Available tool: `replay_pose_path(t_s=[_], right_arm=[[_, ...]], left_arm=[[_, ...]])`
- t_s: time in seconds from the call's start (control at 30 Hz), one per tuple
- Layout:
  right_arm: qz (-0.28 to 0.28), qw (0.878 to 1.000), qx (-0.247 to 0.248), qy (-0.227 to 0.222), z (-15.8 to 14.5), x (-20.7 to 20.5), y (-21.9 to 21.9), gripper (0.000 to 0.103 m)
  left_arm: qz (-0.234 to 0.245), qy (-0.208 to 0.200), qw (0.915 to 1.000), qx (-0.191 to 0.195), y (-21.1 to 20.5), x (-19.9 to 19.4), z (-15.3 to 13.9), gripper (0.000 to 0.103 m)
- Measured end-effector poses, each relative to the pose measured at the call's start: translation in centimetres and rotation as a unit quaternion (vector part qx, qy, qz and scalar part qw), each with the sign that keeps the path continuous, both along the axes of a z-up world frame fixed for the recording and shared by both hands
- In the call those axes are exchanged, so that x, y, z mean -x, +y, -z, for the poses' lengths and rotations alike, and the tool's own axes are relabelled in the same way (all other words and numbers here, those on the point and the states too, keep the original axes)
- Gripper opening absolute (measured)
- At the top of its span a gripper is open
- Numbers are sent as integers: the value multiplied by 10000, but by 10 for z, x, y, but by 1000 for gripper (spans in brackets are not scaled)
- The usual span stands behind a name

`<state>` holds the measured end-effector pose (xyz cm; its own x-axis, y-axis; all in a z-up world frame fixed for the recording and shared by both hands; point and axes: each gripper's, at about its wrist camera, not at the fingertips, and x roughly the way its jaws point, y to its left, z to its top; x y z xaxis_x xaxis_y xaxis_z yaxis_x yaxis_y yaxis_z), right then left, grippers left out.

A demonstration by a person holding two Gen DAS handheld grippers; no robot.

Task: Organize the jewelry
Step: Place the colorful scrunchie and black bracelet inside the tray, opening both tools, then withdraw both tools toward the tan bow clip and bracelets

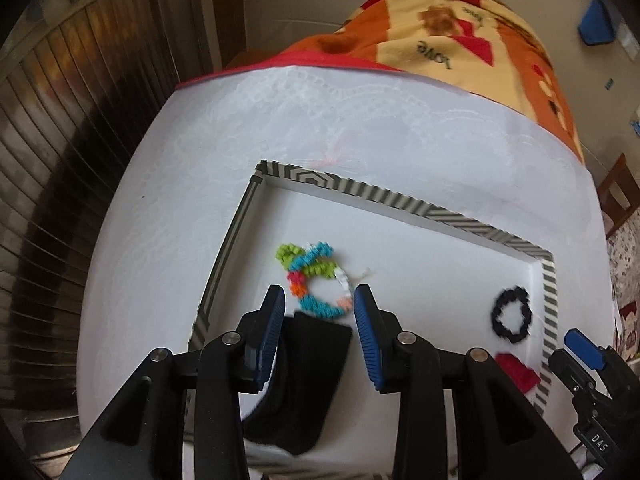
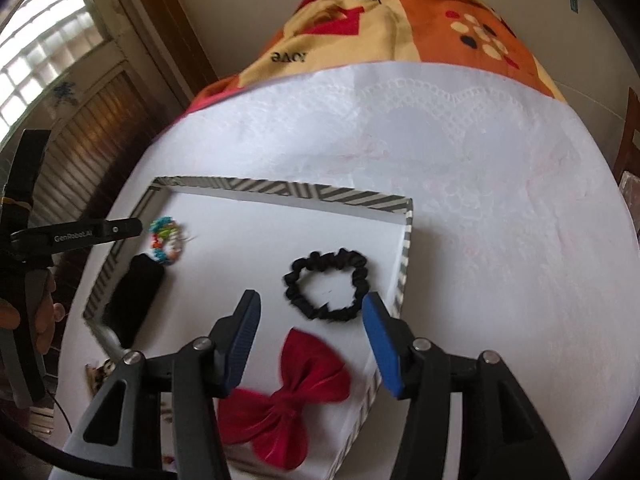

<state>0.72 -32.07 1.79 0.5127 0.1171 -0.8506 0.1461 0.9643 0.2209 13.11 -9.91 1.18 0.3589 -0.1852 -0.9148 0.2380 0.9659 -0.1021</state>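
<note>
While left gripper [image 1: 319, 300] gapes empty over beaded bracelet [image 1: 316, 280]: light, floppy, beads slippery; pinch across band. Right gripper [image 2: 310, 316] spread, empty.

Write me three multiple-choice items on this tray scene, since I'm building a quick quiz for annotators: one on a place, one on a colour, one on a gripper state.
1. Where does the black scrunchie lie?
A. Inside the striped tray
B. On the patterned blanket
C. In the right gripper

2. What colour is the bow?
A. Green
B. Red
C. White

3. How does the left gripper stand?
A. Shut on the beaded bracelet
B. Shut on the bow
C. Open, holding nothing

Answers:
1. A: the scrunchie rests on the tray's white floor near its right wall.
2. B: its fabric shows deep red in the right wrist view.
3. C: its blue pads stand apart, with the beaded bracelet lying beyond them.
</note>
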Motion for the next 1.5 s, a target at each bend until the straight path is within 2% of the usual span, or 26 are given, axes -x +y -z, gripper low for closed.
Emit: replay_pose_path(t_s=[0.27, 0.57, 0.83, 1.5], right_arm=[[-14, 9998, 40, -180, -30, 36, 23, 56], [210, 9989, 277, -319, -52, 78, 50, 57], [264, 9981, 418, -369, -64, 101, 70, 66], [311, 9970, 602, -373, -77, 161, 103, 68]], left_arm=[[142, -399, 9990, -154, 9, 50, -26, 16], [191, -542, 9983, -113, 24, 103, -38, 16], [175, -678, 9975, -45, 35, 139, -47, 16], [326, -850, 9958, -133, 65, 205, -53, 16]])
